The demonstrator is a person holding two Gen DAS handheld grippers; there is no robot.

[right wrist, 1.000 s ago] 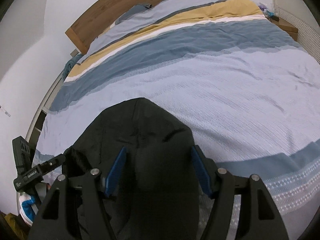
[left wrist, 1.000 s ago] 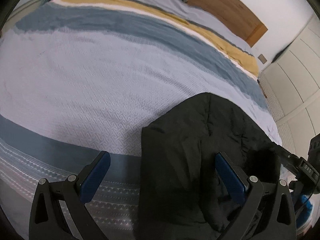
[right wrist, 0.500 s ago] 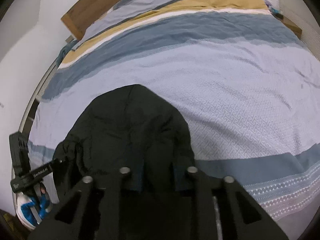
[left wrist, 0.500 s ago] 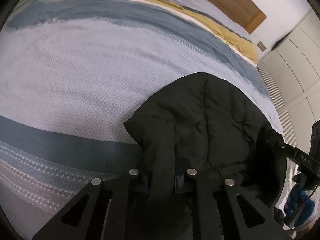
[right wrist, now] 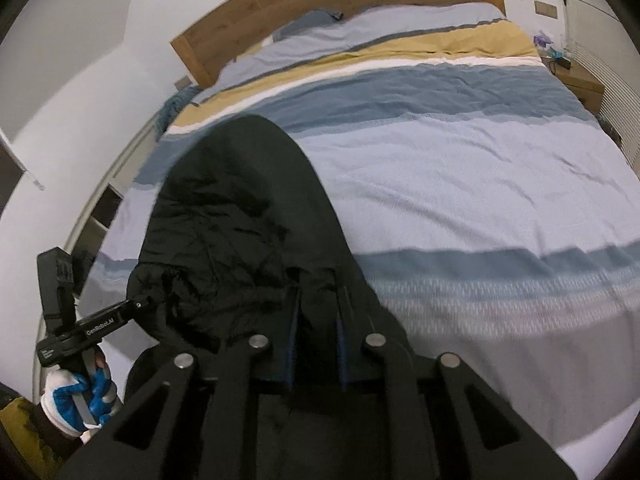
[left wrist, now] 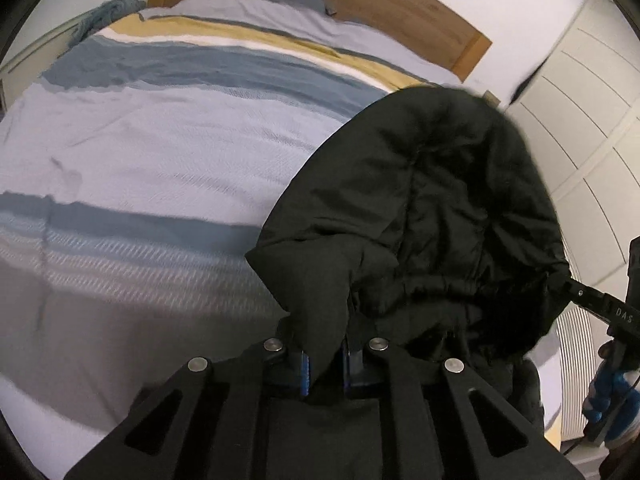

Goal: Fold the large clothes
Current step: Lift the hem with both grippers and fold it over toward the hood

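Observation:
A black padded hooded jacket hangs lifted over the foot of the bed. My left gripper is shut on a fold of its edge, the fabric bunched between the blue pads. My right gripper is shut on another part of the same jacket. The hood stands up ahead of both grippers. The right gripper also shows at the right edge of the left wrist view, and the left gripper at the left of the right wrist view, both touching the jacket.
The bed has a striped cover in pale lilac, blue, white and mustard, also in the right wrist view. A wooden headboard stands at the far end. White wardrobe doors are to the right. A nightstand stands beside the bed.
Both grippers went from open to shut on the jacket's edge, then lifted it off the bed, so the hood now rises in front of the cameras.

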